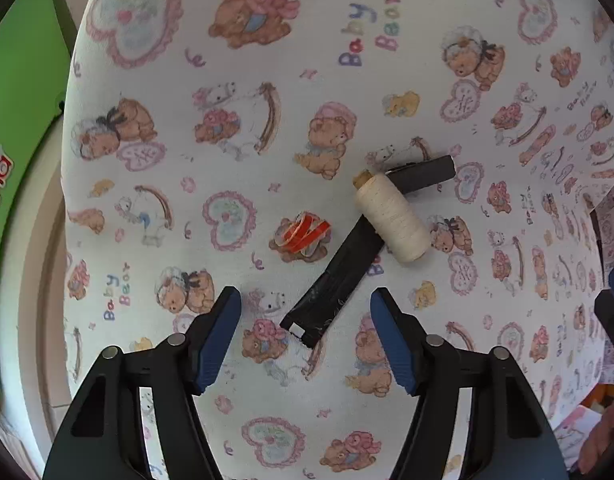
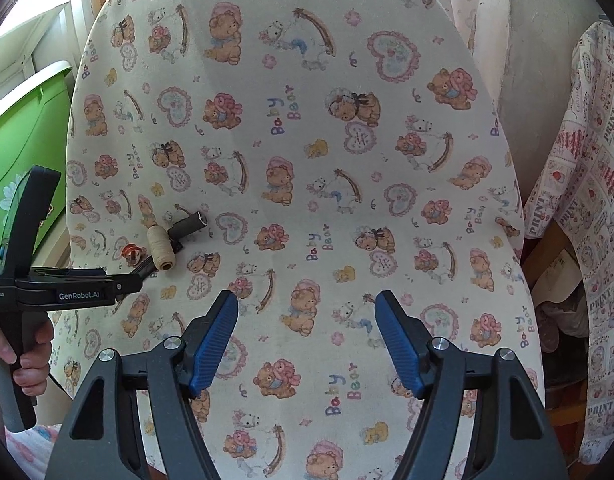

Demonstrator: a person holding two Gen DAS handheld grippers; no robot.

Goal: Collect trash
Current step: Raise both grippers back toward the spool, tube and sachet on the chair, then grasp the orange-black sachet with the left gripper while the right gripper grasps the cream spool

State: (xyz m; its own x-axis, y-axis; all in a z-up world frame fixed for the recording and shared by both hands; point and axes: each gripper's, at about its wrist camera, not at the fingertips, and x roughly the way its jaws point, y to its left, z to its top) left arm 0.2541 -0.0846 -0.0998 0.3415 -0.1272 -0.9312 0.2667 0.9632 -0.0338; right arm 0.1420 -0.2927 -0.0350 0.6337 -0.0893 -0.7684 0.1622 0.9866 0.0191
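Observation:
On a bear-print cloth (image 1: 267,160) lie a flat black wrapper (image 1: 335,280), a cream thread spool (image 1: 395,216) resting on its far end, a dark cylinder (image 1: 427,172) behind the spool, and a small red-and-white ribbon scrap (image 1: 305,234). My left gripper (image 1: 305,336) is open, its jaws on either side of the wrapper's near end, just above it. My right gripper (image 2: 306,340) is open and empty over bare cloth. The right wrist view shows the spool (image 2: 161,250), the cylinder (image 2: 189,226), the ribbon (image 2: 130,254) and the left gripper's body (image 2: 83,286) at the left.
A green plastic bin (image 2: 27,132) stands at the left of the cloth-covered surface; it also shows in the left wrist view (image 1: 19,100). A second patterned cloth (image 2: 587,220) hangs at the right. The surface edge curves away on both sides.

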